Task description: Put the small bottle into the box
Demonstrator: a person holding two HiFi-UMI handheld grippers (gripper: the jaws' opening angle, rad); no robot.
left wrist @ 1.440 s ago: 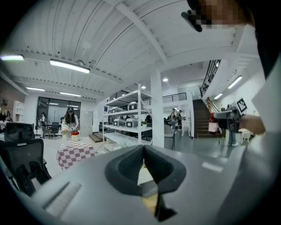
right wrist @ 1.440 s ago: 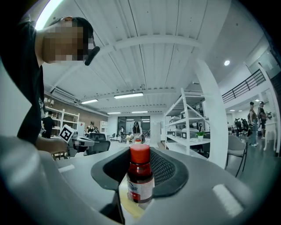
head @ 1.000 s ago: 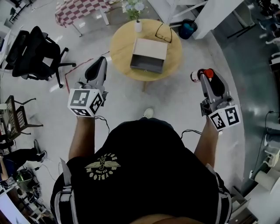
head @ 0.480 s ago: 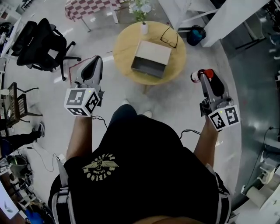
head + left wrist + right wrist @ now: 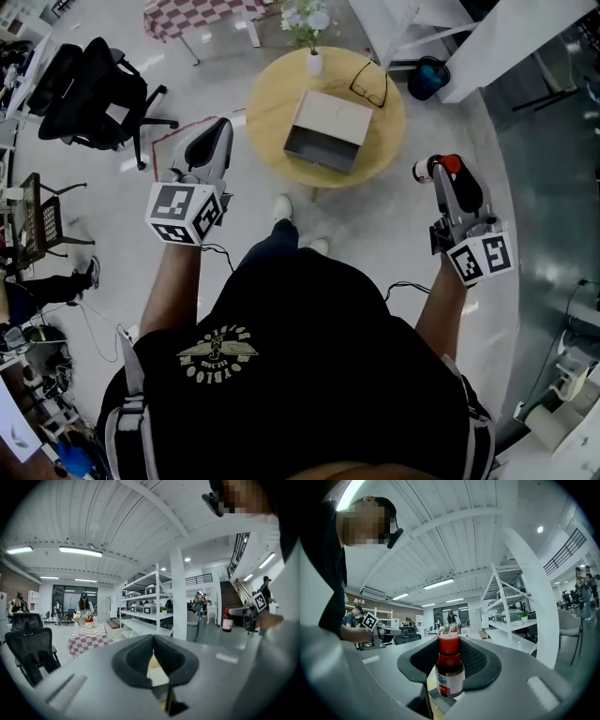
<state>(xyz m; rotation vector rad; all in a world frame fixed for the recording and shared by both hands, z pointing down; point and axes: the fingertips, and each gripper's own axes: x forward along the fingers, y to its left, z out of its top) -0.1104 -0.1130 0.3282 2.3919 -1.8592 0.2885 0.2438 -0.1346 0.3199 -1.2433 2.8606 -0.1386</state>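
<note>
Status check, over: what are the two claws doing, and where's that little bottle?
Left claw shut, empty. Right claw clamped on small bottle. Box open on round table ahead, not reached yet. Path looks clear.

small bottle [image 5: 450,667] label unreadable, checkered table [image 5: 202,11] cut off

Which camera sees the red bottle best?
The right gripper view: the bottle stands close and big, cap and label clear. The head view shows it small from above; the left gripper view shows it tiny, far away.
</note>
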